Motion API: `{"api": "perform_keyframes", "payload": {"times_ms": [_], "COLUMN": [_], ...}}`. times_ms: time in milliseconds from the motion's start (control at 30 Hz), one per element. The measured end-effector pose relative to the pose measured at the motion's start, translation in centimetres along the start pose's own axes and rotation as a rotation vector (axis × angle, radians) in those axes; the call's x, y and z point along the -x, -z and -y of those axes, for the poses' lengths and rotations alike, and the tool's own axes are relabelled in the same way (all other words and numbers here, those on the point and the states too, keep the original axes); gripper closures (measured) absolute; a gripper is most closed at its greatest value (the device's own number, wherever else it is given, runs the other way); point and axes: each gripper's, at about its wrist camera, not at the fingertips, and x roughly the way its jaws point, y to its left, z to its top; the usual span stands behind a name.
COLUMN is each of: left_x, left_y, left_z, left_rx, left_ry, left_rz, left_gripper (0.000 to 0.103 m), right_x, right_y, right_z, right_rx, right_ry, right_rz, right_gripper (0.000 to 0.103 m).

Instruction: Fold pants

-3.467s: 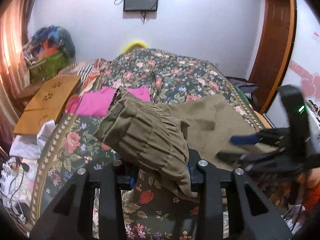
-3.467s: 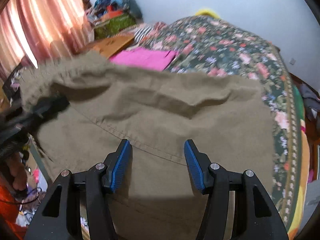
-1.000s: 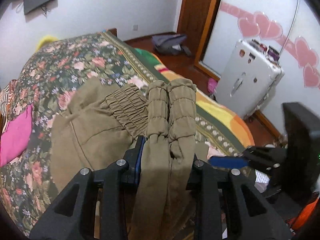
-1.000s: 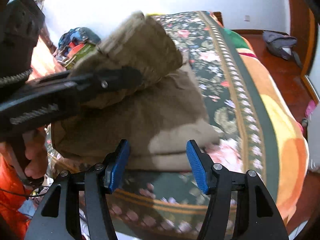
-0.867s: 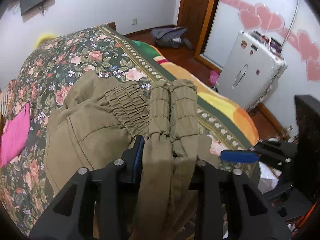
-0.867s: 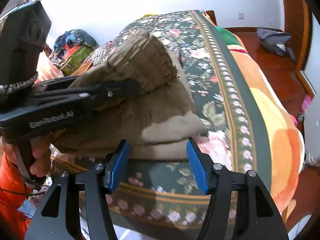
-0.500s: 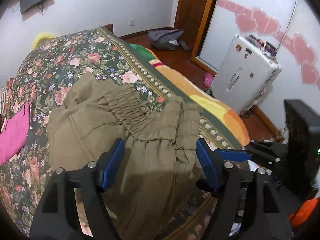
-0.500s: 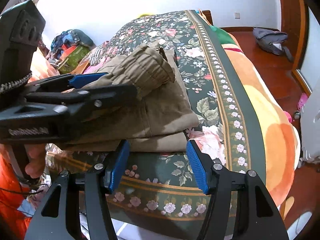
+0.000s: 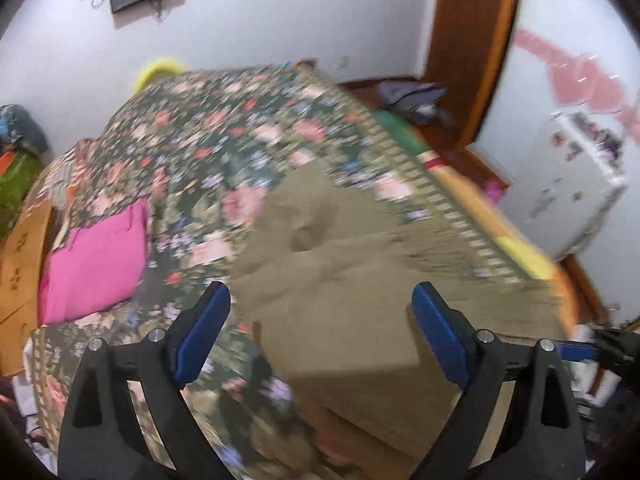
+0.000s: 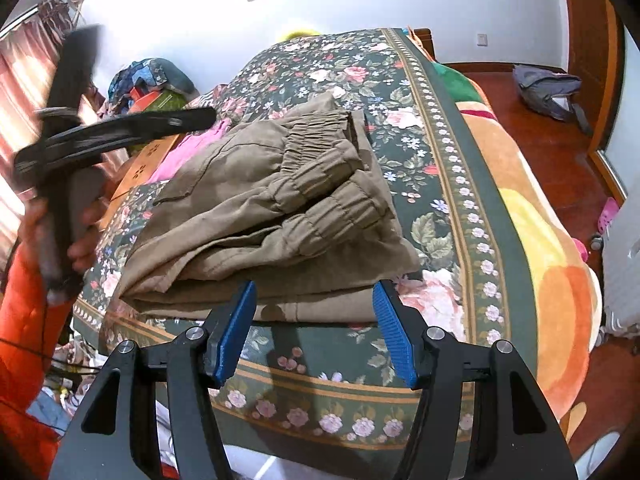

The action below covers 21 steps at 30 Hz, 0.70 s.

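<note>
The olive pants point(image 10: 272, 216) lie folded in a stack near the front edge of the floral bed point(image 10: 448, 184), elastic cuffs on top. In the left wrist view the pants point(image 9: 360, 300) are blurred and lie just ahead of the fingers. My left gripper point(image 9: 320, 324) is open and empty above the pants; it also shows in the right wrist view point(image 10: 120, 136), lifted at the left. My right gripper point(image 10: 314, 330) is open and empty, just in front of the stack's near edge.
A pink cloth point(image 9: 96, 260) and a wooden board point(image 9: 20, 264) lie on the bed's left side. A white cabinet point(image 9: 572, 196) stands at the right. A grey bag point(image 10: 548, 88) lies on the red floor by the door.
My left gripper opened and let go of the pants' elastic end, which dropped onto the stack, then it lifted away. My right gripper stayed open by the front edge.
</note>
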Motion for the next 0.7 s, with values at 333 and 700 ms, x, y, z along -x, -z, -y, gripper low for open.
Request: {"api": "perform_keyframes", "payload": {"times_ms": [333, 700], "left_x": [-7.0, -4.8], "left_y": [2.3, 6.6], "left_z": [-5.5, -10.8], "left_rx": [0.092, 0.191], "left_ry": [0.001, -0.045], "left_rz": [-0.110, -0.106], "left_gripper": [0.008, 0.008], "right_x": [-3.2, -6.5], "right_y": [-0.8, -4.3], "right_z": [0.2, 0.6], "right_rx": [0.020, 0.107], "right_ry": [-0.013, -0.023], "right_rz": [-0.072, -0.115], "right_gripper": [0.043, 0.042]}}
